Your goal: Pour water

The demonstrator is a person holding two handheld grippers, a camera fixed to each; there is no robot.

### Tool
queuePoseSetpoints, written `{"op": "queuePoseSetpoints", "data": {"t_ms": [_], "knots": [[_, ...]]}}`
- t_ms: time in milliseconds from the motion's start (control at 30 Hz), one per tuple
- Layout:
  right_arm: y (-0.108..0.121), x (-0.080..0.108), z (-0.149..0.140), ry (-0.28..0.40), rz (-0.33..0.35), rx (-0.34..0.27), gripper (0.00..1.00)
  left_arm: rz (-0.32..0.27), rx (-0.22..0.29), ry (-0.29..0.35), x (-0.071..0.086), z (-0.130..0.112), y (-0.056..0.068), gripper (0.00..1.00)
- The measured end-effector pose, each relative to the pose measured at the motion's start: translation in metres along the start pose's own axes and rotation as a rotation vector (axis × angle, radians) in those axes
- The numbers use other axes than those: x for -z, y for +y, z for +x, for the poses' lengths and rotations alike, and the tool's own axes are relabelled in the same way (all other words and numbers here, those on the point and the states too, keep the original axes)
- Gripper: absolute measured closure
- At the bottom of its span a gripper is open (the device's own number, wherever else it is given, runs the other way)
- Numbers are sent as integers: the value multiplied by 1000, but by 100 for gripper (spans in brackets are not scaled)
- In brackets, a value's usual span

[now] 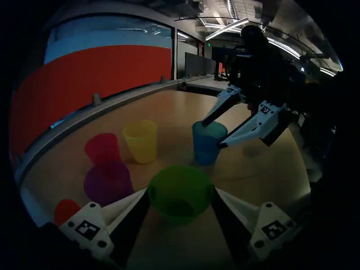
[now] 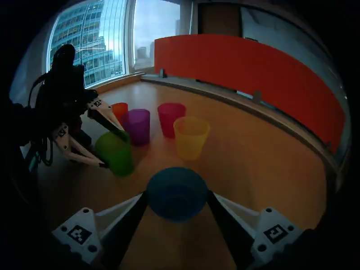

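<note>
A translucent green cup (image 1: 180, 191) stands on the wooden table between my left gripper's (image 1: 180, 200) fingers, which press on both its sides. In the right gripper view the same green cup (image 2: 114, 153) sits upright on the table, flanked by the left gripper (image 2: 115, 150). My right gripper (image 2: 176, 200) is shut on a blue cup (image 2: 176, 191). From the left gripper view the blue cup (image 1: 208, 143) stands on the table with the right gripper (image 1: 212, 134) clamped around its rim. I cannot tell whether either cup holds water.
Yellow (image 1: 141, 140), pink (image 1: 103, 147), purple (image 1: 108, 182) and orange (image 1: 66, 210) cups stand grouped left of the green one. An orange partition (image 2: 252, 67) runs along the table's far edge. Bare tabletop (image 2: 261, 166) lies right of the cups. A person in dark clothing (image 2: 58, 103) holds the grippers.
</note>
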State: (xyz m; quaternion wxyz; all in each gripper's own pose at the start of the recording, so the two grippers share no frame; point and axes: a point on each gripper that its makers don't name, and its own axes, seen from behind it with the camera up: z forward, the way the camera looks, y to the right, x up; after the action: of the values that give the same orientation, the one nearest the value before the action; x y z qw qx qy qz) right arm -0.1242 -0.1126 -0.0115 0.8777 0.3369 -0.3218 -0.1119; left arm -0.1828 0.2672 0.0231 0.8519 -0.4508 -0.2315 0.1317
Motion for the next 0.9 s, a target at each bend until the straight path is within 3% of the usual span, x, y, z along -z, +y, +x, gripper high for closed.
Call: {"op": "queuePoseSetpoints", "data": {"t_ms": [300,500,900], "knots": [[1,-8,-2,-1,-2,9,0,1,-2,-1,1,0,0,11],[1,-9,-2,7,-5,24,7,2,-4,-1,1,0,0,11],[0,-4,2,24,-3,12,8,7,-17,15,5,5,1,11]]}}
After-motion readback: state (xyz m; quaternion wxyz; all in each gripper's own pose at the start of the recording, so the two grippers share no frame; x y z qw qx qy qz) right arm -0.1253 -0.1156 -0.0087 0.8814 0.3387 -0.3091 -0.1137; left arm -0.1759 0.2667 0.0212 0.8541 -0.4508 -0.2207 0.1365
